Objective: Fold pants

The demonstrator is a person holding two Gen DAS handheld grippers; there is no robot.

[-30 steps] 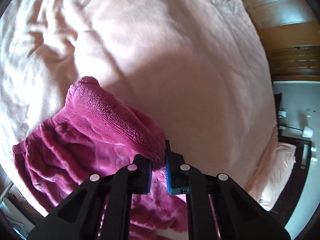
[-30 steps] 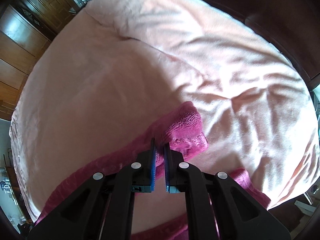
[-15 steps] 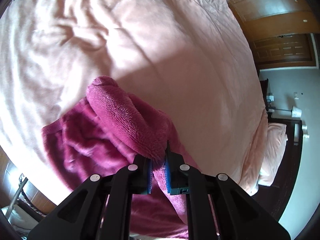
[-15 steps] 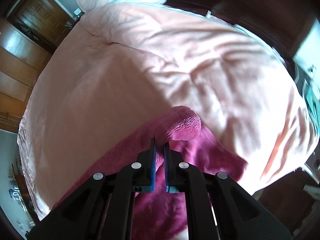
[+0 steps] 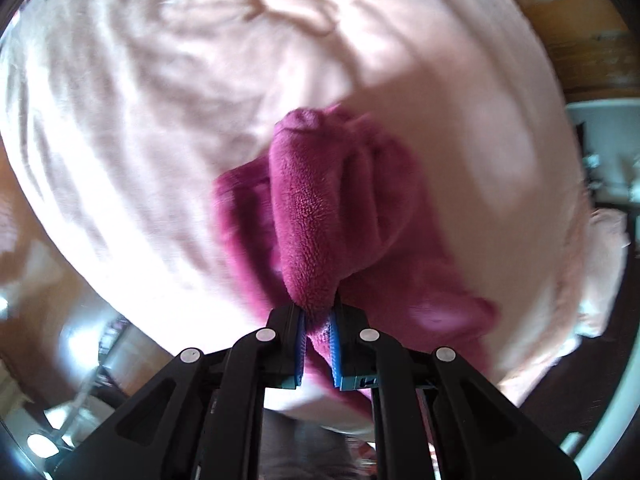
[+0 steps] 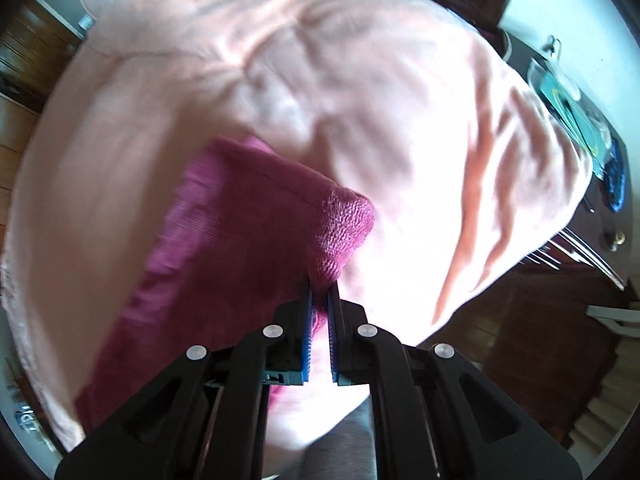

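Note:
The pants are dark magenta fleece. In the left wrist view the pants (image 5: 316,208) hang from my left gripper (image 5: 318,310), which is shut on a bunched edge of the fabric, lifted above the pink bed cover (image 5: 160,100). In the right wrist view the pants (image 6: 248,236) hang as a flat panel down and to the left from my right gripper (image 6: 320,292), which is shut on another corner. Both views are blurred by motion.
The pink blanket (image 6: 360,80) covers the whole bed below. Wooden wardrobe doors (image 5: 580,32) stand at the upper right of the left view. A dark side table with items (image 6: 576,120) and wooden floor (image 6: 540,340) lie right of the bed.
Both grippers have risen and pulled back with the pants, which now hang off the bed cover instead of lying on it. More of the room around the bed shows.

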